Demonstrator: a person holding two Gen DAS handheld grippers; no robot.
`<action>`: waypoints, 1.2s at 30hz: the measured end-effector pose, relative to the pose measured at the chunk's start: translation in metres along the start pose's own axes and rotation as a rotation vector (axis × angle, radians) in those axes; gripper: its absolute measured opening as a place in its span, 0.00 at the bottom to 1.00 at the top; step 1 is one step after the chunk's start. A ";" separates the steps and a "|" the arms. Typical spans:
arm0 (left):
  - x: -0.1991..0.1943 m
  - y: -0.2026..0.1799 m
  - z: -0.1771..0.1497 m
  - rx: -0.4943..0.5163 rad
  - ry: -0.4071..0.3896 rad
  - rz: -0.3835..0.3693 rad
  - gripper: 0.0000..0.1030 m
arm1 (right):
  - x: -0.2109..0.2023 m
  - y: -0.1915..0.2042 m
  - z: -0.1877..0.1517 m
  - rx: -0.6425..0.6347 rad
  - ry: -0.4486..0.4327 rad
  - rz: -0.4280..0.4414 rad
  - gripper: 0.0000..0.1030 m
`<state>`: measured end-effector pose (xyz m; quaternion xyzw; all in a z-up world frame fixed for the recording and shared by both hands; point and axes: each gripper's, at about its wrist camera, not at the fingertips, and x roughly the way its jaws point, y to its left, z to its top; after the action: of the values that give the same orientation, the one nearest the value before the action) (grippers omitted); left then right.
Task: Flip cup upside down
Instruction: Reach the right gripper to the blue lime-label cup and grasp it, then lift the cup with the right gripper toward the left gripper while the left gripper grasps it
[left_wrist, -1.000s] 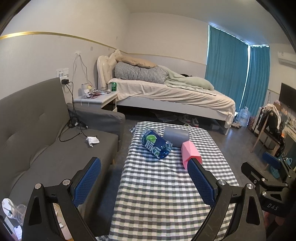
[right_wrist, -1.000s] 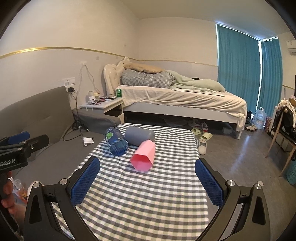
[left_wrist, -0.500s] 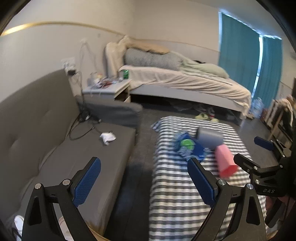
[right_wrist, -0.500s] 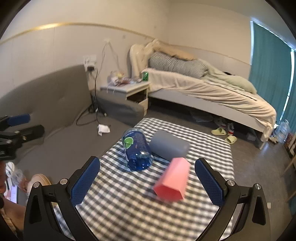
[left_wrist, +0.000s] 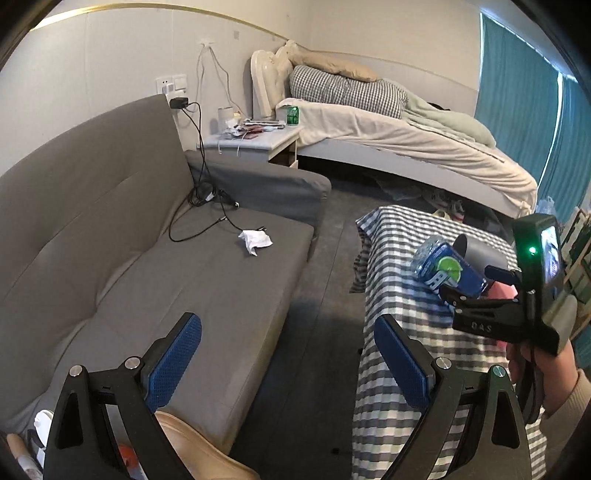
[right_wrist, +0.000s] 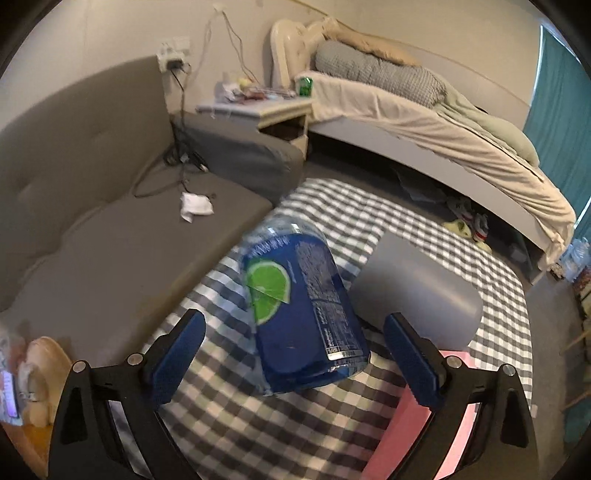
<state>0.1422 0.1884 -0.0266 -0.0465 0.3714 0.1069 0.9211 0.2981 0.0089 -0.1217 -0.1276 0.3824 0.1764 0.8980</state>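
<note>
I am bringing my right gripper (right_wrist: 295, 354) in low over the table (right_wrist: 369, 221), jaws spread wide and holding nothing, with the blue bottle (right_wrist: 303, 314) lying on its side between the fingers and filling the view. The cups are lying on their sides too: the grey cup (right_wrist: 417, 291) is just behind and to the right of the bottle, and the pink cup (right_wrist: 413, 428) is showing under and beside my right finger, near the front edge. Which cup is meant I am not able to tell from here; the pink one is the nearest to my jaws. I judge this as the approach step, nothing gripped so far. My left gripper (left_wrist: 288, 365) is hanging open off the table's side, pointing at the sofa (left_wrist: 147, 258). Next I am going to need to shift right, off the bottle, line the fingers across a cup's wall, close, lift, and turn it mouth down
</note>
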 end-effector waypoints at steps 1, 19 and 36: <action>0.000 0.000 -0.002 0.003 0.001 0.000 0.94 | 0.005 -0.001 -0.001 0.001 0.012 -0.012 0.94; -0.053 -0.046 -0.017 -0.006 -0.042 -0.093 0.94 | -0.101 0.023 -0.089 0.012 0.048 -0.012 0.67; -0.075 -0.079 -0.082 -0.062 0.041 -0.056 0.94 | -0.174 0.030 -0.180 0.113 0.086 -0.051 0.69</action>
<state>0.0526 0.0861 -0.0333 -0.0875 0.3852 0.0913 0.9141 0.0577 -0.0682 -0.1185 -0.0938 0.4265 0.1262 0.8907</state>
